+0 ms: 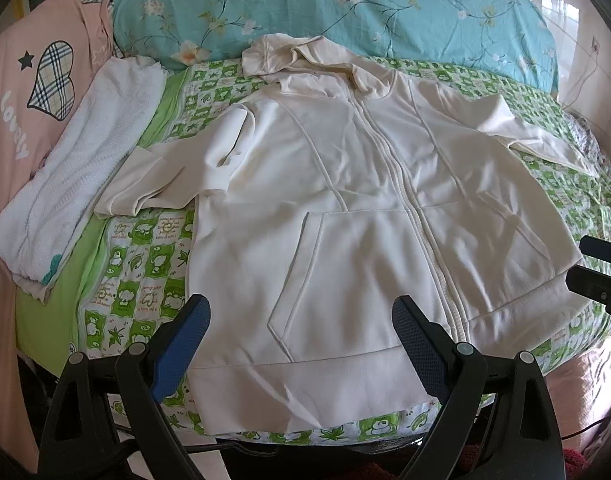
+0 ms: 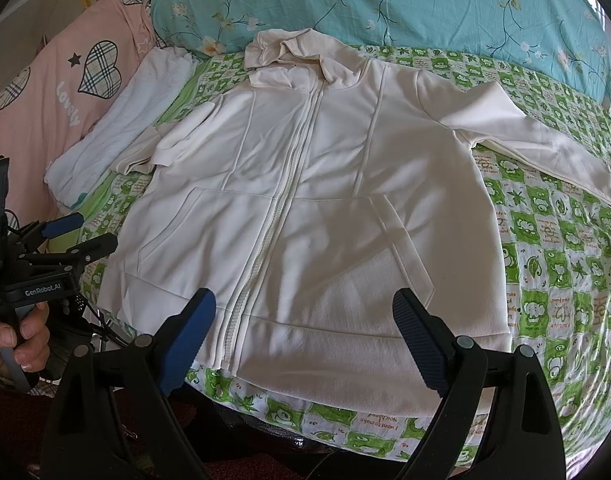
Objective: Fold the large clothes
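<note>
Left gripper (image 1: 301, 316) is held wide apart w/ nothing gripped, just over the hem of the cream zip hoodie (image 1: 345, 208). Right gripper (image 2: 305, 312) is likewise spread wide, empty, above the hem. Hoodie is laid flat, front up, zipped, on the green frog-print sheet (image 2: 545, 240); hood (image 1: 289, 56) is bunched at the far end. A white towel (image 1: 77, 184) is seen beside its sleeve. Beyond, a turquoise floral pillow (image 1: 345, 4).
</note>
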Demonstrator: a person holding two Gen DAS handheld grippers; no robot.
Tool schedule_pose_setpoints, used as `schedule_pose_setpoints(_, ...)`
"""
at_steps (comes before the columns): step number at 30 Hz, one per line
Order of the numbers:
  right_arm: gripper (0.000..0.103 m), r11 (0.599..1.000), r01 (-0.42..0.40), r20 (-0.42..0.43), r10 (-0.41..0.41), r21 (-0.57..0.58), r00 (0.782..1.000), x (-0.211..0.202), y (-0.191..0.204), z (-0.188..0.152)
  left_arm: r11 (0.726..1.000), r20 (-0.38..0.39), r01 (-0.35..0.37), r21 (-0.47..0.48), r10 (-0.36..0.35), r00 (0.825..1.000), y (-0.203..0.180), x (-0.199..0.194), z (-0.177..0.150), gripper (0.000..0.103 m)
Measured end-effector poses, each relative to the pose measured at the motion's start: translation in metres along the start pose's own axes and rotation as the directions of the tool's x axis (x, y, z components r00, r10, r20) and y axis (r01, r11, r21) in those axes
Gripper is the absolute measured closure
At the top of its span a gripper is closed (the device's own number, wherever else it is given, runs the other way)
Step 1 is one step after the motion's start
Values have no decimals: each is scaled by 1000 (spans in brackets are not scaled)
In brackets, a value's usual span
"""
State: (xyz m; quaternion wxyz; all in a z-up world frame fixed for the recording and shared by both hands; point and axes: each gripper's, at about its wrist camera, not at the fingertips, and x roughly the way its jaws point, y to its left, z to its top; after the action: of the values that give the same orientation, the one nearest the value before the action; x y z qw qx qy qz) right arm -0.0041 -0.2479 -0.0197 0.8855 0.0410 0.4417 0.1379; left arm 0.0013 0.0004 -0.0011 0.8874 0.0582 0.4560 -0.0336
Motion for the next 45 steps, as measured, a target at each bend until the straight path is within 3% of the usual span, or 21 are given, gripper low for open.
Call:
schedule_pose_setpoints(7, 12, 1000, -2, -3, 2, 7, 1000, 4, -4, 3, 1000, -15, 6, 2, -6, 1000, -3, 7, 6, 10)
schedule_pose_setpoints(9, 12, 1000, -2, -1, 2, 7, 1000, 4, -4, 2, 1000, 20, -3, 4, 3, 1000, -2, 6, 3, 10)
schedule_pose_setpoints(22, 12, 999, -11, 30, 9, 52, 1000, 17, -23, 6, 1000, -23, 11, -4, -11, 1000, -5, 30, 11, 10)
schedule_pose_setpoints(26, 12, 992, -43, 15, 41, 117, 999, 21, -37, 6, 1000, -45, 14, 2, -14, 999, -10, 39, 16, 10)
schedule_pose_setpoints(32, 12, 973, -9, 14, 6, 230, 1000, 18, -84, 8, 999, -88, 35, 0, -35, 995, -18, 52, 25, 10)
schedule_pose_setpoints(36, 12, 935, 31, 61, -56, 353, 997, 8, -140, 11, 999, -99, 41, 4, -40, 994, -24, 59, 32, 10)
schedule_pose_setpoints(40, 12, 849, 34, 97, -99, 527, 990, -3, -210, 12, 999, -107, 36, 17, -34, 994, -29, 68, 38, 9)
schedule_pose_setpoints(45, 13, 740, 138, 140, -301, 659, 943, -23, -307, 23, 999, -125, 32, 23, -29, 992, -34, 80, 46, 9)
